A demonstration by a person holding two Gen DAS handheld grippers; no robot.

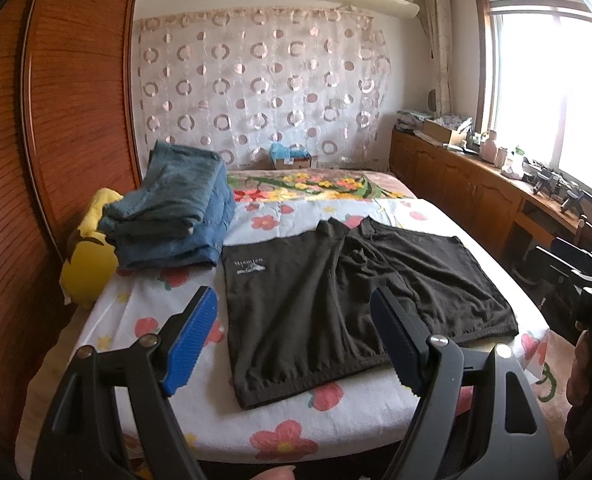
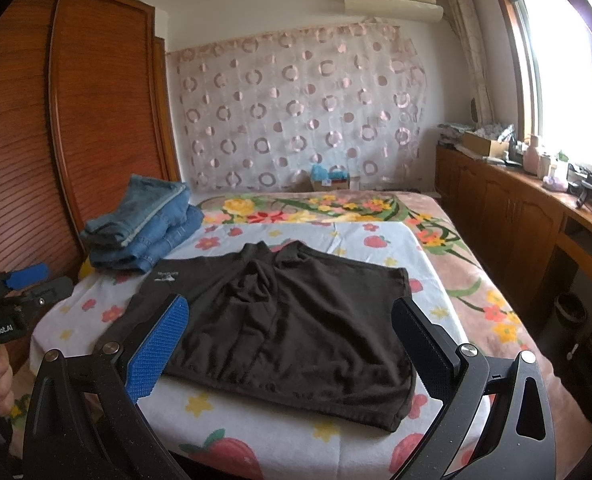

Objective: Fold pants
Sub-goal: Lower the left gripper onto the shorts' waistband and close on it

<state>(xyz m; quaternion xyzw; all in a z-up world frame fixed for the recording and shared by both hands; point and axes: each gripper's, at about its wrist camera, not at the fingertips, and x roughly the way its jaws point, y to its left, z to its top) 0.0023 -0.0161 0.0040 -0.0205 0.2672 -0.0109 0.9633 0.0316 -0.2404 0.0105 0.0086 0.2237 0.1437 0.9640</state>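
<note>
- both sets of fingers spread wide, nothing between them; left gripper (image 1: pixel 296 340) and right gripper (image 2: pixel 292 348) hover above the near edge of the bed, clear of the cloth.
- left pads (image 1: pixel 192 344): blue ribbed face on one finger, dark face on the other. right fingers (image 2: pixel 158 354) the same.
- black pants (image 1: pixel 348 292) lie flat on the flowered sheet (image 1: pixel 296 432), waistband toward me, short legs pointing to the far wall. small white logo near the left hem.
- cloth bunched into creases along the middle seam; outer parts lie smoother.
- in the right wrist view the pants (image 2: pixel 288 328) sit square between my open fingers, near edge close to the sheet's front edge.
- stack of folded jeans (image 1: pixel 176 216) at the far left of the bed, just beside the pants' left leg; cannot tell if touching.
- yellow cushion (image 1: pixel 88 272) wedged between the jeans and the wooden wardrobe (image 1: pixel 76 100).
- my other hand's gripper shows at the edge of each view.
</note>
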